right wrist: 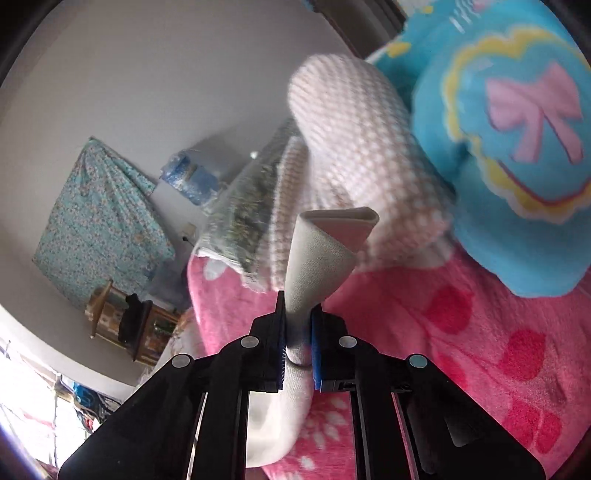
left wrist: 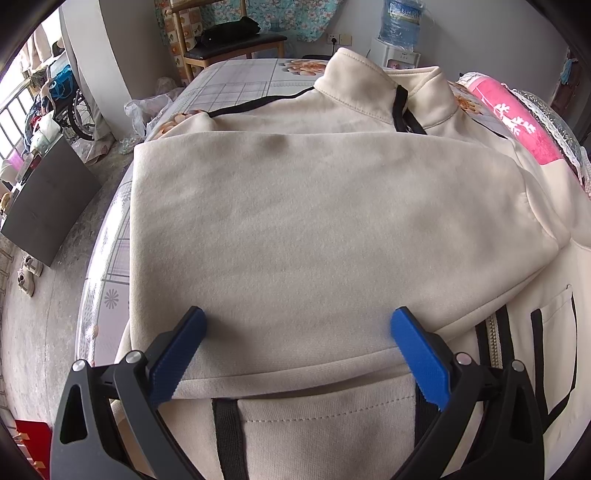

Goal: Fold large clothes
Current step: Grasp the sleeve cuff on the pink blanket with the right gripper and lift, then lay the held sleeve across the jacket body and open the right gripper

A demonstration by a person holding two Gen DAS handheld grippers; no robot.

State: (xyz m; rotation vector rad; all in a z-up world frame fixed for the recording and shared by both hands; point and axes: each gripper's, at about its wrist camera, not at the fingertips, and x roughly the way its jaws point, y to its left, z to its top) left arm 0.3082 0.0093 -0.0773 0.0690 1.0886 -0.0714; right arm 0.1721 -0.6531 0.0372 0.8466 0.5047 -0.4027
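Observation:
A cream jacket (left wrist: 314, 221) with black trim and a stand collar (left wrist: 354, 88) lies on the bed. One side is folded across its front, and a zipper (left wrist: 491, 339) shows at the lower right. My left gripper (left wrist: 298, 323) is open just above the folded panel's lower hem, with its blue pads (left wrist: 417, 354) wide apart and nothing between them. In the right wrist view my right gripper (right wrist: 298, 326) is shut on a cream sleeve end. The cuff (right wrist: 325, 251) sticks up past the fingertips, held off the pink blanket (right wrist: 461, 332).
The bed has a checked floral sheet (left wrist: 229, 88). A pink blanket (left wrist: 517, 122) lies at its right, with a blue pillow (right wrist: 517, 147) and a knitted roll (right wrist: 362, 147). A bench with a black bag (left wrist: 232, 33), a water dispenser (left wrist: 399, 33) and a grey box (left wrist: 48, 199) stand around.

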